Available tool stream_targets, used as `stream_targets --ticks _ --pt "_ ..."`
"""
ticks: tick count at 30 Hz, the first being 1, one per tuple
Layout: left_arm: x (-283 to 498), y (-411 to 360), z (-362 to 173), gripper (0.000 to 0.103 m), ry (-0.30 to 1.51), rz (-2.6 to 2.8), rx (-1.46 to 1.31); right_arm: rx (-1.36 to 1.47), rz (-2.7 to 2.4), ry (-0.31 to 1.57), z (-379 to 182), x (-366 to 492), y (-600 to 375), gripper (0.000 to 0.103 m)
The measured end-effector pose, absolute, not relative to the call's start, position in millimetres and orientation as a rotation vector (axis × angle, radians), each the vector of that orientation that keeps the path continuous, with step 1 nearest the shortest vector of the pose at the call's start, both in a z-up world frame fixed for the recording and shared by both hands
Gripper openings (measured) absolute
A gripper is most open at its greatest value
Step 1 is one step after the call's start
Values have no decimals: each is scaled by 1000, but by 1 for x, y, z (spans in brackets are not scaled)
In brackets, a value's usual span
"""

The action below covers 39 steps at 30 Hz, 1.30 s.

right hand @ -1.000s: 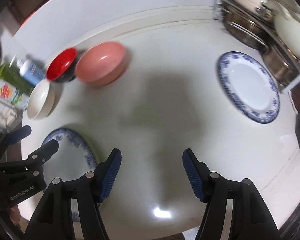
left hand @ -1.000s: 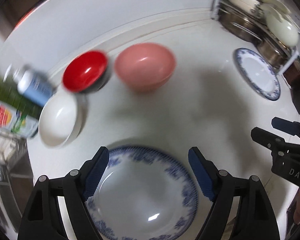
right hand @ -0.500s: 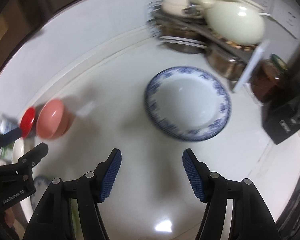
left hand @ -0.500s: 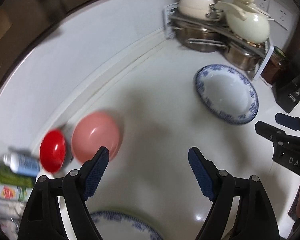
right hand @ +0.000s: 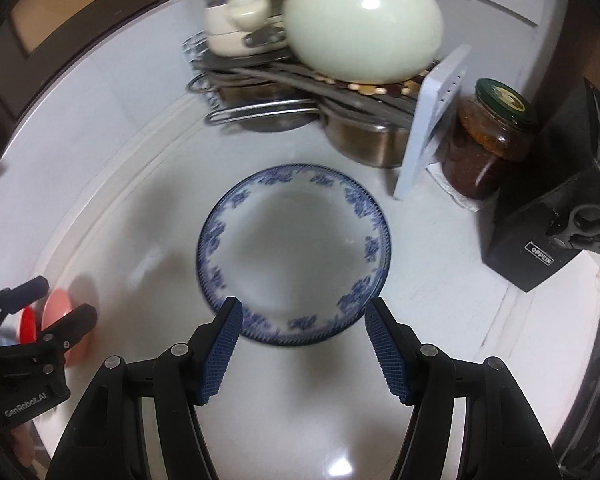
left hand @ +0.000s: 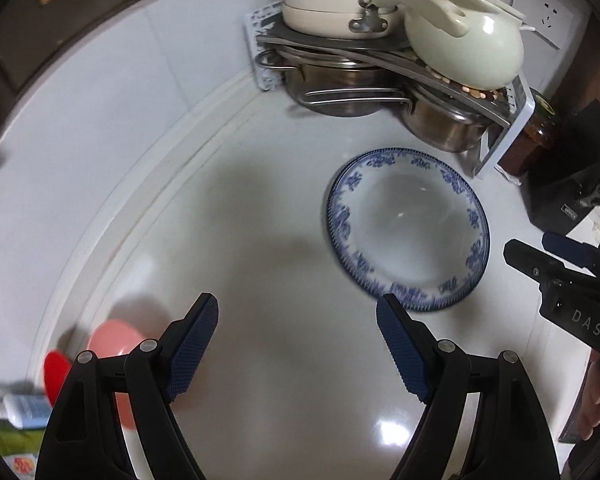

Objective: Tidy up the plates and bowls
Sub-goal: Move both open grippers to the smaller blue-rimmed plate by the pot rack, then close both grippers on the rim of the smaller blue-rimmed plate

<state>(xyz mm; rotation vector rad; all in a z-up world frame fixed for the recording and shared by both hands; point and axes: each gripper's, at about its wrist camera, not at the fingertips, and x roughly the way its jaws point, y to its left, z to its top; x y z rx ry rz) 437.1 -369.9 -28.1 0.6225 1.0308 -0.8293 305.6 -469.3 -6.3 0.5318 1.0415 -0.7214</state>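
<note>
A blue-and-white patterned plate lies flat on the white counter, just ahead of my right gripper, which hangs open above its near rim with nothing between the pads. In the left wrist view the same plate sits to the upper right of my left gripper, open and empty over bare counter. A pink bowl and a red bowl rest at the far left, partly hidden behind the left finger. The right gripper shows at that view's right edge.
A corner rack holds steel pots and a cream lidded pot. A jar with a dark lid and a black knife block stand right of the plate. A blue-labelled bottle lies at far left.
Both grippers have swept rightward along the counter, away from the bowls and the near plate, toward the plate by the rack. That plate now sits in front of the right gripper.
</note>
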Motion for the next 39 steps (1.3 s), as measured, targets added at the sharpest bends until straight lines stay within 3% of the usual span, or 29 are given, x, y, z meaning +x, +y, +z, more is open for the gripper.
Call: stream_targets --ticks 15,26,33,36,39 --pt "462 -448 -89 80 1070 -872 660 720 -828 1037 -64 303 -547 65" --pt "475 -480 -129 66 1131 -876 679 760 -851 1082 -101 313 -572 64" --pt "479 -491 -143 61 1165 -873 679 778 -863 1104 -117 311 -583 63" --pt "482 -493 -151 56 1182 -881 678 783 -855 1119 -121 314 -583 55" --pt "486 -495 -156 55 1200 -872 677 784 -842 1131 -124 318 -584 54"
